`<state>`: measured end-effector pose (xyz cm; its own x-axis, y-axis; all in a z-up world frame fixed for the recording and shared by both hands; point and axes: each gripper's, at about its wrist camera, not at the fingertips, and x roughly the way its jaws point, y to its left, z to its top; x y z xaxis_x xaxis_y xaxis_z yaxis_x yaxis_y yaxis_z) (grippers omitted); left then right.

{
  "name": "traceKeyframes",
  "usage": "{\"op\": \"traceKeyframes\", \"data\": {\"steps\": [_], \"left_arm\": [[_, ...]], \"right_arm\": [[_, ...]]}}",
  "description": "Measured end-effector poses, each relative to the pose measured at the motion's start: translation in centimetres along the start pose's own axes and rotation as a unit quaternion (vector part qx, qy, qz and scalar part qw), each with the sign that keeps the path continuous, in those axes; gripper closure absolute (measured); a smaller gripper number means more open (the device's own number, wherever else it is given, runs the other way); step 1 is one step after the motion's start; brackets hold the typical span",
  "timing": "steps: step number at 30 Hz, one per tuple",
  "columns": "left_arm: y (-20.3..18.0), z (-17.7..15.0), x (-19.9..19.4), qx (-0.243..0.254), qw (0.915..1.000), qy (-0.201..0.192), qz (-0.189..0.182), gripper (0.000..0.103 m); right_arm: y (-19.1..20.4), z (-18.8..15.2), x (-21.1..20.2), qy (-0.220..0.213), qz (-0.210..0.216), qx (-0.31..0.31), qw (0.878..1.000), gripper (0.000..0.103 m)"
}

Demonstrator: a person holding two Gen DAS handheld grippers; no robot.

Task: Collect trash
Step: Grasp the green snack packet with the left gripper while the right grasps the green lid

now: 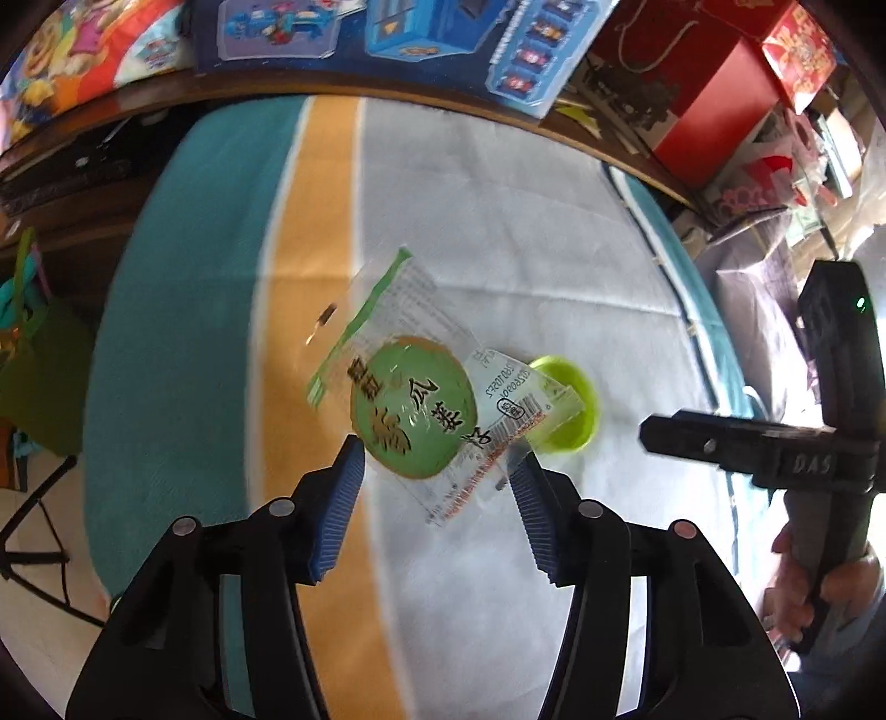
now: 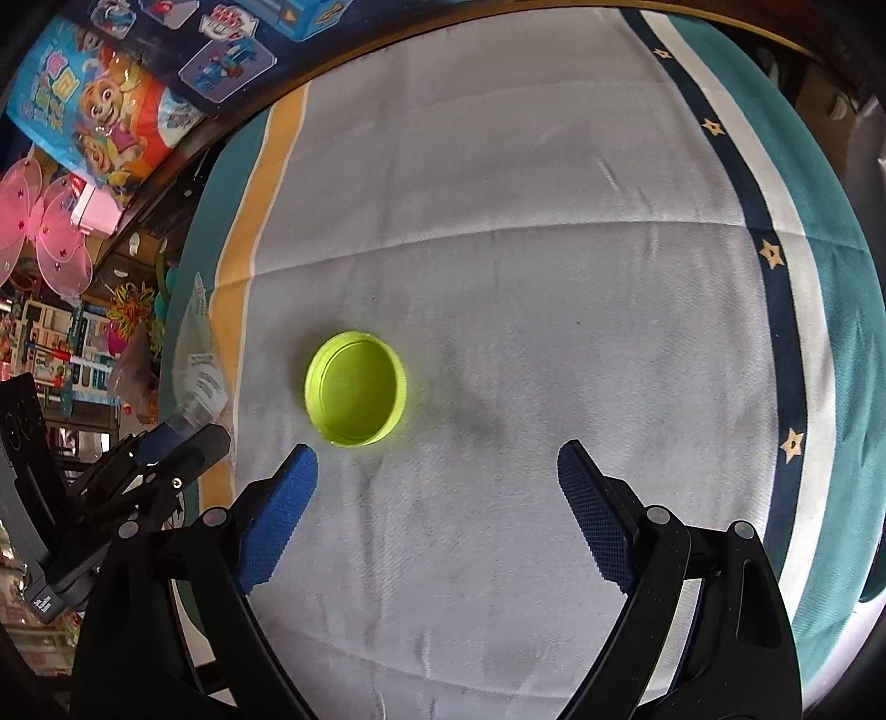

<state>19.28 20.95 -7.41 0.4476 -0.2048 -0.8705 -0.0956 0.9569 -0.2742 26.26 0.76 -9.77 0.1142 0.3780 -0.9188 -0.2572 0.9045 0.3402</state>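
Observation:
My left gripper (image 1: 437, 457) is shut on a clear snack wrapper (image 1: 412, 410) with a round green label and a barcode sticker, and holds it off the cloth. The wrapper partly hides a lime-green bottle cap (image 1: 576, 410) that lies open side up on the grey cloth behind it. In the right wrist view the same cap (image 2: 354, 387) sits just ahead and left of my right gripper (image 2: 437, 454), which hangs open above the cloth with nothing between its blue pads. At that view's left edge the wrapper (image 2: 199, 354) sticks up from the left gripper's fingers (image 2: 166, 437).
The striped cloth (image 2: 498, 194) has teal, yellow and navy star borders. Toy boxes (image 1: 443, 44) and a red box (image 1: 714, 83) line the far edge. A green bag (image 1: 33, 354) and a tripod leg (image 1: 33, 509) stand left. A hand (image 1: 819, 576) grips the right tool.

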Motion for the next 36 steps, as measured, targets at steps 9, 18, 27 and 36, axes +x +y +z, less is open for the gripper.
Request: {"op": "traceKeyframes", "data": {"steps": [9, 18, 27, 36], "left_arm": [[0.9, -1.1, -1.4, -0.021, 0.9993, 0.001, -0.032, 0.019], [0.7, 2.1, 2.3, -0.082, 0.9959, 0.008, 0.037, 0.013], [1.0, 0.1, 1.2, -0.032, 0.9963, -0.009, 0.080, 0.035], [5.5, -4.1, -3.6, -0.073, 0.9961, -0.023, 0.044, 0.034]], "right_arm": [[-1.1, 0.0, -1.7, -0.022, -0.002, 0.037, 0.999, 0.018], [-1.3, 0.2, -1.9, -0.024, -0.007, 0.043, 0.999, 0.018], [0.4, 0.7, -0.1, -0.019, -0.020, 0.017, 0.999, 0.018], [5.7, 0.5, 3.8, -0.025, -0.053, -0.078, 0.995, 0.019]]}}
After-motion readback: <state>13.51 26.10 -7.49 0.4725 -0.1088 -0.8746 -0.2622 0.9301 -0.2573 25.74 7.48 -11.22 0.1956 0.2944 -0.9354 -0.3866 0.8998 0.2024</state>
